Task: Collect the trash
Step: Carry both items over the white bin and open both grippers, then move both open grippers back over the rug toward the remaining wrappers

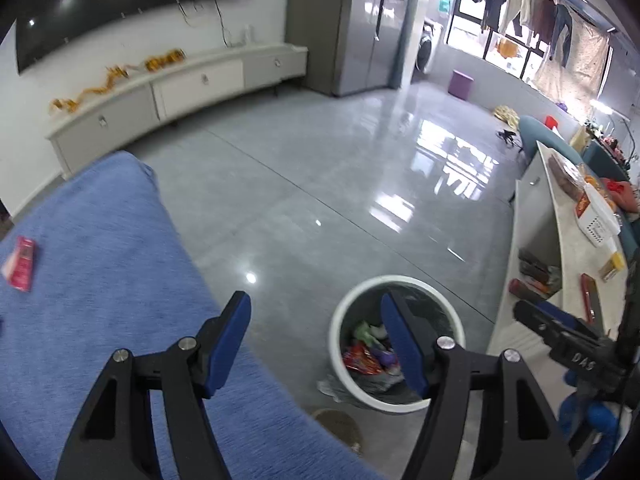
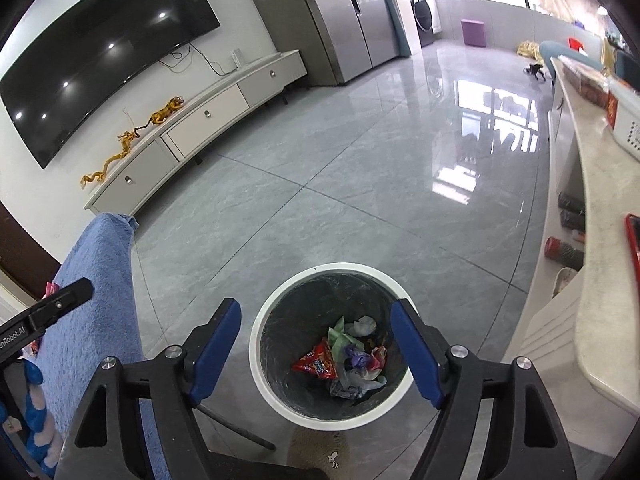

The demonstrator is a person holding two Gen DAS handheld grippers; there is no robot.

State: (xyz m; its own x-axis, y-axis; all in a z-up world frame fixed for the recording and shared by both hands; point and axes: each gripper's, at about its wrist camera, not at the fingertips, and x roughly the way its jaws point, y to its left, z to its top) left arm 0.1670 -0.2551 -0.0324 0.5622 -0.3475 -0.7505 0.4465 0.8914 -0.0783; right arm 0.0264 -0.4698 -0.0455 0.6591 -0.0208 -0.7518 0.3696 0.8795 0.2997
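Note:
A white round trash bin with a dark liner stands on the floor and holds several wrappers, among them a red snack bag. My right gripper is open and empty right above the bin. My left gripper is open and empty, over the edge of a blue cloth-covered surface, with the bin just to its right. A pink-red wrapper lies on the blue cloth at the far left. The right gripper also shows in the left wrist view.
A white coffee table with boxes and a red item stands on the right; its lower shelf holds cans. A white TV cabinet with gold dragon figures lines the far wall. Grey tiled floor spreads between them.

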